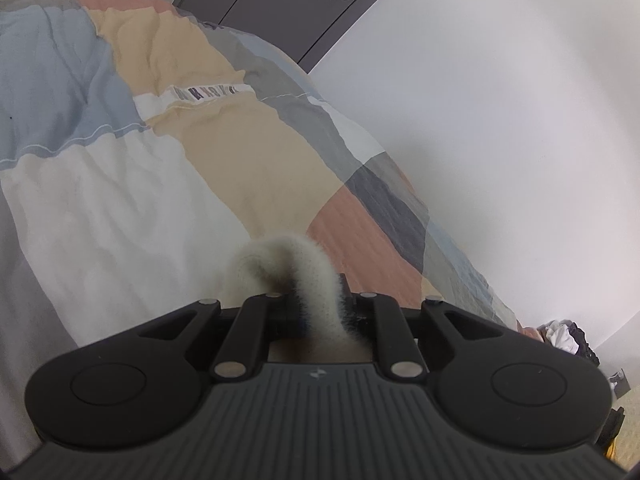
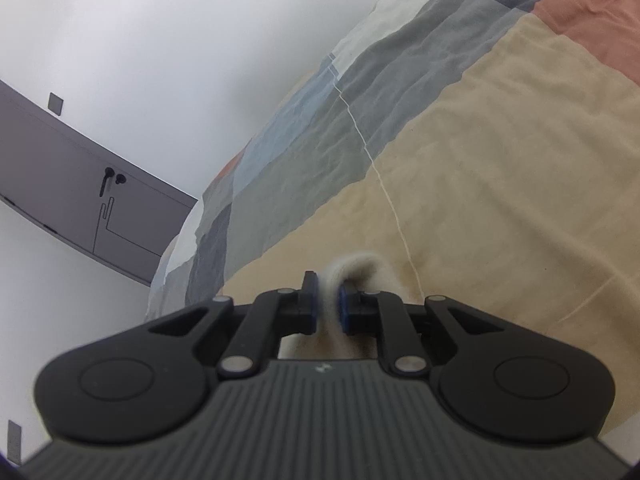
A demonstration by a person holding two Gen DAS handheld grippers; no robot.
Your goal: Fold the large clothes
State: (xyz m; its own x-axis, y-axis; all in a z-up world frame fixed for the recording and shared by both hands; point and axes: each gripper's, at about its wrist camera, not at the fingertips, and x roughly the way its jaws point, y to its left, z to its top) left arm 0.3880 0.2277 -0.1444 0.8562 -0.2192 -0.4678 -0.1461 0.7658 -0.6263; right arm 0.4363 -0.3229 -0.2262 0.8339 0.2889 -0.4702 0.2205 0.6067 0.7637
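Note:
A cream fluffy garment bulges in a soft fold just past my left gripper, which is shut on it, and a strip of it runs back between the jaws. In the right wrist view another fold of the same cream garment curls over my right gripper. Its blue pads pinch the cloth from both sides. The rest of the garment hangs below the gripper bodies and is hidden in both views. Both grippers are just above the bed.
A patchwork quilt in cream, tan, grey, blue and salmon covers the bed. A white wall runs along the bed's far side. A grey door stands beyond. A small heap of clothes lies at the wall.

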